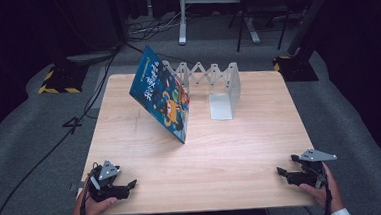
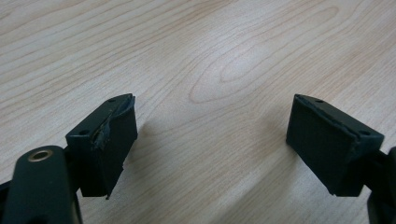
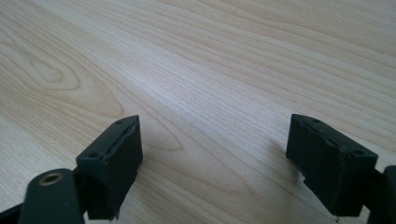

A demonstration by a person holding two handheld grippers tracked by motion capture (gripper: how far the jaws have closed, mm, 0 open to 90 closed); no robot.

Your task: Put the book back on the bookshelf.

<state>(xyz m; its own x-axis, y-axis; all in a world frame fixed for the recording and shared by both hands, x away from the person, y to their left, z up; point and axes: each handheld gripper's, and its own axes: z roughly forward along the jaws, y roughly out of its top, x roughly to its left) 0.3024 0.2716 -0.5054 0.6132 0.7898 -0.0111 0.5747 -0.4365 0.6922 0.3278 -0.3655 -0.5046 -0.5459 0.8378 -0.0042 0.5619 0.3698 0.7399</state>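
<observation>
A blue picture book [image 1: 161, 95] stands tilted near the middle of the wooden table [image 1: 231, 150], its upper edge leaning against a white folding book rack [image 1: 216, 83] behind it. My left gripper [image 1: 128, 185] rests at the table's near left corner, held by a hand, far from the book. In the left gripper view its jaws stand wide apart over bare wood, left gripper [image 2: 212, 140] open with nothing between them. My right gripper [image 1: 282, 172] sits at the near right corner. Right gripper [image 3: 215, 154] is also open over bare wood.
Behind the table are a white desk frame [image 1: 183, 18], cables on the grey floor and black stands with yellow-striped bases [image 1: 56, 80]. The table's front edge runs just under both grippers.
</observation>
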